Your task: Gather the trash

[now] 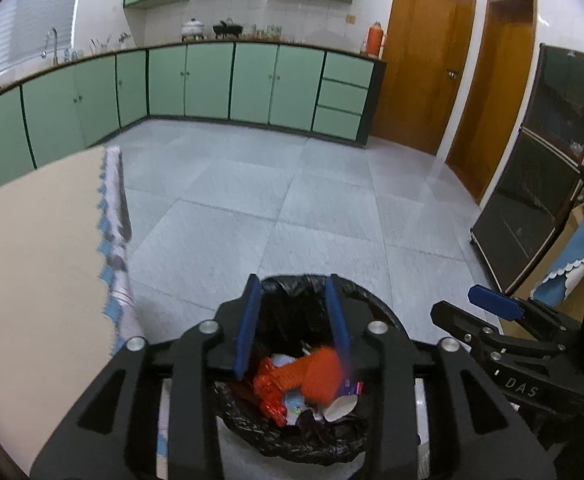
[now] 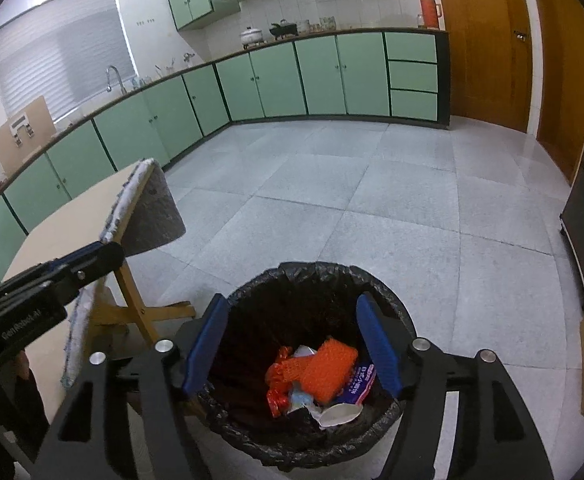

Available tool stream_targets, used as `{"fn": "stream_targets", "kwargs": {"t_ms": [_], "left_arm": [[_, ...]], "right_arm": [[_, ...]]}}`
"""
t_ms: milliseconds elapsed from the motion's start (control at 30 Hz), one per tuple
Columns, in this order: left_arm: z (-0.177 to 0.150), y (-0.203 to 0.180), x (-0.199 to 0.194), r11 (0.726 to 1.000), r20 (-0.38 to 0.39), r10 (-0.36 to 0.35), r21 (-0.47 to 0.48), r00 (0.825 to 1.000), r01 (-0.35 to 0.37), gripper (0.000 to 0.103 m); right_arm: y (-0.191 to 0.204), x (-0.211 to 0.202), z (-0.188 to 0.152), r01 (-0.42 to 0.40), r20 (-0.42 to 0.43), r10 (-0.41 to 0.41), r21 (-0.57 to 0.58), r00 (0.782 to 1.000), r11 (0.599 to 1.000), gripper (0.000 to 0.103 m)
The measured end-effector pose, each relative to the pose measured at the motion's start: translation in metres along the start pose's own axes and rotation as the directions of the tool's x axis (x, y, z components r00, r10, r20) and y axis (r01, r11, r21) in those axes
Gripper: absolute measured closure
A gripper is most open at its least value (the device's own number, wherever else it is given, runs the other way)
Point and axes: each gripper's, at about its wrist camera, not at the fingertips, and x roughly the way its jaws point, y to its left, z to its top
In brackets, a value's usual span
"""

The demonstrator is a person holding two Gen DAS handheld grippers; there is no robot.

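A round bin with a black liner (image 1: 356, 300) (image 2: 372, 280) stands on the floor beside the table. Inside lie an orange mesh sponge (image 1: 324, 372) (image 2: 330, 368), red wrappers (image 1: 269, 390) (image 2: 277, 398), a white paper cup (image 1: 342, 406) (image 2: 340, 414) and a purple packet (image 2: 360, 386). My left gripper (image 1: 294, 324) is open and empty, right above the bin. My right gripper (image 2: 294, 346) is open and empty, also above the bin. The right gripper also shows in the left wrist view (image 1: 492, 304); the left gripper shows in the right wrist view (image 2: 87, 258).
A beige-topped wooden table (image 1: 31, 240) (image 2: 67, 216) with a fringed cloth (image 1: 113, 216) stands to the left. Green kitchen cabinets (image 1: 211, 80) (image 2: 320, 76) line the far walls. A dark glass cabinet (image 1: 540, 168) stands at right, near wooden doors (image 1: 424, 60).
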Motion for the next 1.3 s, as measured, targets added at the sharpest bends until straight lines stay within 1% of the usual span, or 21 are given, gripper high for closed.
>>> {"fn": "stream_targets", "kwargs": {"t_ms": [100,133,233,267,300,367,433,567,667,1000,1300], "left_arm": [[0.003,0.004,-0.016,1.0,0.028,0.013,0.002,1.0,-0.013,0.063],[0.004,0.006,-0.022,1.0,0.039,0.016,0.002,0.999,-0.016,0.059],[0.005,0.014,-0.042,1.0,0.064,0.029,-0.003,0.998,-0.029,0.047],[0.005,0.016,-0.049,1.0,0.07,0.031,-0.006,0.997,-0.03,0.043],[0.006,0.018,-0.057,0.999,0.079,0.035,-0.008,0.996,-0.034,0.041],[0.006,0.022,-0.071,0.999,0.095,0.04,-0.008,0.995,-0.04,0.031],[0.007,0.025,-0.087,0.999,0.114,0.049,-0.008,0.992,-0.049,0.026],[0.01,0.028,-0.114,0.998,0.142,0.065,-0.015,0.988,-0.064,0.017],[0.013,0.028,-0.132,0.997,0.159,0.072,-0.016,0.985,-0.07,0.014],[0.014,0.034,-0.183,0.995,0.215,0.102,-0.026,0.971,-0.098,0.01],[0.011,0.042,-0.219,0.992,0.258,0.126,-0.026,0.958,-0.124,0.009]], "right_arm": [[0.006,-0.012,0.004,-0.005,0.026,0.005,-0.013,1.0,1.0,0.036],[0.008,-0.015,0.005,-0.005,0.033,0.006,-0.017,0.999,1.0,0.034],[0.017,-0.03,0.01,-0.002,0.062,0.003,-0.023,0.998,1.0,0.023],[0.02,-0.036,0.012,-0.002,0.07,0.003,-0.024,0.998,1.0,0.02],[0.024,-0.04,0.014,-0.003,0.077,0.005,-0.026,0.997,1.0,0.019],[0.03,-0.053,0.017,-0.008,0.094,0.011,-0.029,0.996,1.0,0.012],[0.038,-0.067,0.019,-0.022,0.116,0.026,-0.034,0.993,0.999,0.008],[0.053,-0.09,0.027,-0.044,0.147,0.054,-0.07,0.988,0.997,0.006],[0.067,-0.107,0.03,-0.065,0.171,0.081,-0.099,0.982,0.993,0.006],[0.102,-0.149,0.035,-0.127,0.209,0.161,-0.167,0.965,0.978,0.006],[0.128,-0.173,0.035,-0.14,0.235,0.191,-0.219,0.953,0.966,0.006]]}}
